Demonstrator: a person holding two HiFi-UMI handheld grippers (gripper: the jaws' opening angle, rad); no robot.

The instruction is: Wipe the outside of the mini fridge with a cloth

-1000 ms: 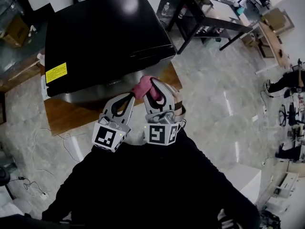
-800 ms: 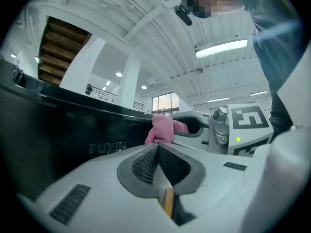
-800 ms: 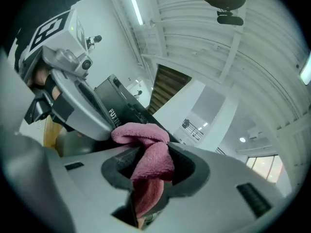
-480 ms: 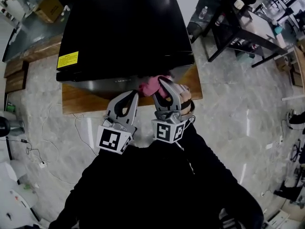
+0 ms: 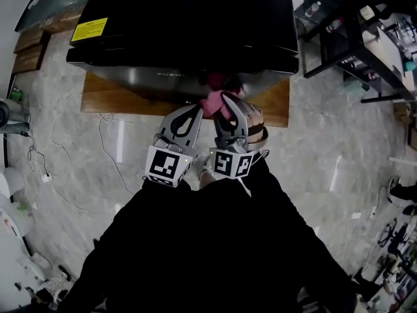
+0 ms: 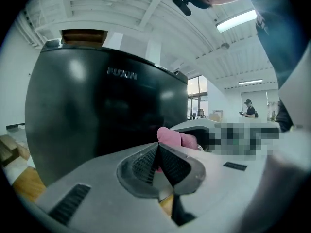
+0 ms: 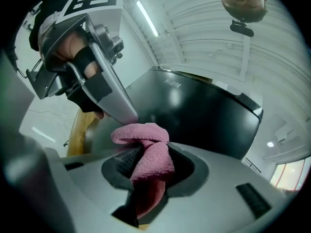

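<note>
Presently, the right gripper (image 5: 226, 103) has its fingers closed on the pink cloth (image 5: 211, 100). In the right gripper view the cloth (image 7: 148, 152) sits bunched between both fingers, with a fold rising above their tips and a tail hanging below them toward the lower centre of the frame. In the head view the cloth lies at frame centre, at the lower front face of the black mini fridge (image 5: 182, 18) (contact with the door cannot be confirmed). The left gripper (image 5: 193, 111) is just beside the right one, its fingers (image 6: 141, 164) pressed together with nothing between them; the cloth shows just beyond their tips. The mini fridge stands on a wooden table (image 5: 104, 98).
</note>
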